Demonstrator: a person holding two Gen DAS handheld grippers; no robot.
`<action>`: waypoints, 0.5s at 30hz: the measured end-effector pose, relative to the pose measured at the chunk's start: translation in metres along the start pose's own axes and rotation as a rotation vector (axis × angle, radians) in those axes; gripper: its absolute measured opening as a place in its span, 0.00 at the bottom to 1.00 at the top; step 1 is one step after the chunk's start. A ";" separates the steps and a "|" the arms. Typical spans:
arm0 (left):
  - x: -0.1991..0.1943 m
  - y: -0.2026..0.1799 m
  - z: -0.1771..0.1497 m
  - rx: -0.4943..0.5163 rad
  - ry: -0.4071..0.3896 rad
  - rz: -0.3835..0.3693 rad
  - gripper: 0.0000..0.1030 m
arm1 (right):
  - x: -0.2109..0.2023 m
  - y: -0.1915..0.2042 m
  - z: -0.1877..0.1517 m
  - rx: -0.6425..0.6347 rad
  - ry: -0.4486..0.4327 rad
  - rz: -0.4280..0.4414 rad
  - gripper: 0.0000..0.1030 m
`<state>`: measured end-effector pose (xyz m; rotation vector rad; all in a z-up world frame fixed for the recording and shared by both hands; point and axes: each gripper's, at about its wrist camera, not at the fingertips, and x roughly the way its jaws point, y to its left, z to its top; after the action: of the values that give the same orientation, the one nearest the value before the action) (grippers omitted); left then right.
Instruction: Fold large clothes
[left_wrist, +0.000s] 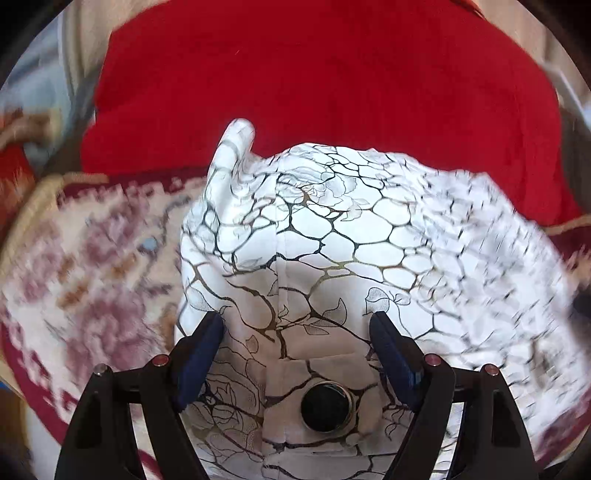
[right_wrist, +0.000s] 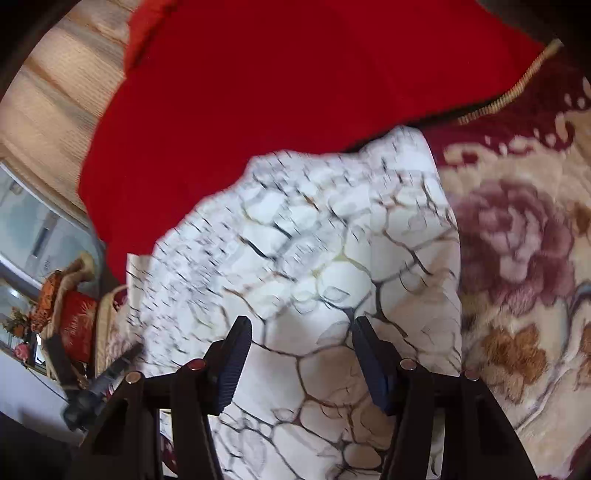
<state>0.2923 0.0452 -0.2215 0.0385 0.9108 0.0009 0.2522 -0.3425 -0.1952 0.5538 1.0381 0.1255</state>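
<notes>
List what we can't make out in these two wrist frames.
- Left wrist: right part of the white patterned garment is motion-blurred; its lower edge is cut off behind the left claw.
- Right wrist: garment's left side is blurred; its overall shape is unreadable.
- Red cloth: cut off by the frame edge.
- Right claw: contact with fabric unclear.

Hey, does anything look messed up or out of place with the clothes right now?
Nothing looks damaged or spilled. The white patterned garment lies bunched rather than flat, overlapping the red cloth on the floral rug. Both grippers' jaws are open.
</notes>
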 end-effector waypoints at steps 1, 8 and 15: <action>0.000 -0.003 0.000 0.028 -0.014 0.022 0.80 | -0.005 0.005 0.002 -0.021 -0.038 -0.009 0.59; -0.002 -0.007 -0.003 0.098 -0.069 0.092 0.80 | 0.018 0.009 0.016 -0.014 -0.061 -0.050 0.59; 0.000 -0.001 -0.006 0.108 -0.091 0.095 0.83 | 0.050 -0.011 0.019 0.048 0.044 -0.051 0.59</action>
<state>0.2875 0.0441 -0.2258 0.1805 0.8166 0.0378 0.2920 -0.3409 -0.2323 0.5695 1.0993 0.0684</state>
